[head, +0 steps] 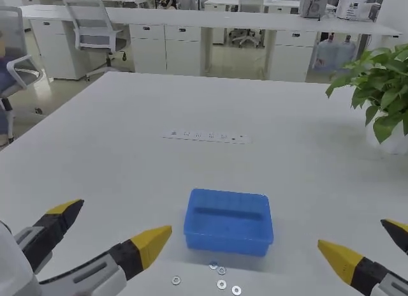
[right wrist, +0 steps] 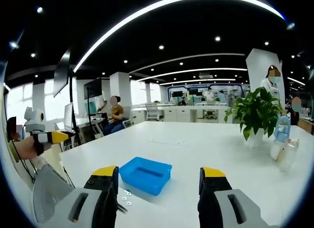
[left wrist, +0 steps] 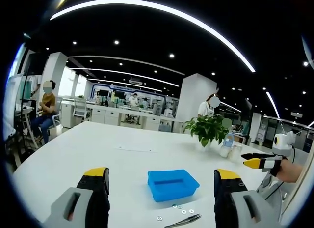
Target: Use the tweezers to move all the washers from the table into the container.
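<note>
A blue container [head: 228, 221] stands on the white table [head: 191, 162], also in the left gripper view as the container [left wrist: 172, 184] and in the right gripper view as the container [right wrist: 145, 174]. Several small metal washers [head: 220, 278] lie on the table just in front of it, washers [left wrist: 180, 211] near the tweezers [left wrist: 183, 220] lying flat beside them. More washers [right wrist: 126, 198] show by the right jaws. My left gripper [head: 108, 235] is open at the lower left, holding nothing. My right gripper [head: 376, 242] is open at the lower right, empty too.
A potted green plant [head: 379, 88] stands at the table's right edge. A row of power sockets [head: 205, 137] is set into the table middle. Office desks and chairs stand beyond. People sit and stand in the background. A bottle [right wrist: 282, 139] stands near the plant.
</note>
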Available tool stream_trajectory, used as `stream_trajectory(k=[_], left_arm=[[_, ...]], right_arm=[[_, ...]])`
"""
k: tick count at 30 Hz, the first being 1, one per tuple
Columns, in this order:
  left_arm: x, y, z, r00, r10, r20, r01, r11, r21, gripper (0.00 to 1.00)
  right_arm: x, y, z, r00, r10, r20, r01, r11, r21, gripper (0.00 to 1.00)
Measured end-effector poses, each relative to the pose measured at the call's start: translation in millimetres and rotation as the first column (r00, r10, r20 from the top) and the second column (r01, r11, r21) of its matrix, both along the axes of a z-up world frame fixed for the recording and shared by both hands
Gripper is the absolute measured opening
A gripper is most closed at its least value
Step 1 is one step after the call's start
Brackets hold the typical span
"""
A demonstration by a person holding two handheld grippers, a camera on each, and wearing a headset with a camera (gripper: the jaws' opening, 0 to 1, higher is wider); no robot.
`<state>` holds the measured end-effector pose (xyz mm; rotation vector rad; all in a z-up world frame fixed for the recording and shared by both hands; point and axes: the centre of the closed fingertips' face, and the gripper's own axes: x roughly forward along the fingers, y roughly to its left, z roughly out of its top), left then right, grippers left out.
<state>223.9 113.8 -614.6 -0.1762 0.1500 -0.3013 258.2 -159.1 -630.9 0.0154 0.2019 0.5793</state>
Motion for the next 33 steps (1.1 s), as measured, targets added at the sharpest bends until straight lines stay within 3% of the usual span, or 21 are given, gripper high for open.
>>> stream_trajectory(k=[10,16,24,28,33], left_arm=[[0.0,-5.0,-3.9,1.000,-0.013,-0.012,0.013,1.000,0.010,0.88],[3.9,-8.6,-8.9,0.999,-0.031,-0.029,0.032,0.999,0.013,0.78],[15.2,-24.3,-16.1,0.990,-0.122,-0.065,0.125,0.991,0.051,0.65],[17.4,-28.4,-26.7,0.984,-0.153,-0.096,0.158,0.986,0.044,0.63],[12.8,-39.3,-51.1,0.960,-0.220,-0.170,0.234,0.970,0.063,0.53]], right_arm=[[-1.6,-1.7,-2.5,1.000,0.002,-0.009,-0.002,1.000,-0.006,0.64],[0.2,5.0,-8.2,0.999,0.032,-0.026,-0.033,0.999,-0.035,0.59],[8.8,23.5,-16.3,0.993,0.112,-0.044,-0.114,0.992,-0.052,0.41],[6.5,30.1,-20.9,0.988,0.141,-0.056,-0.144,0.988,-0.055,0.33],[-0.7,35.9,-36.4,0.978,0.181,-0.103,-0.190,0.978,-0.089,0.26]])
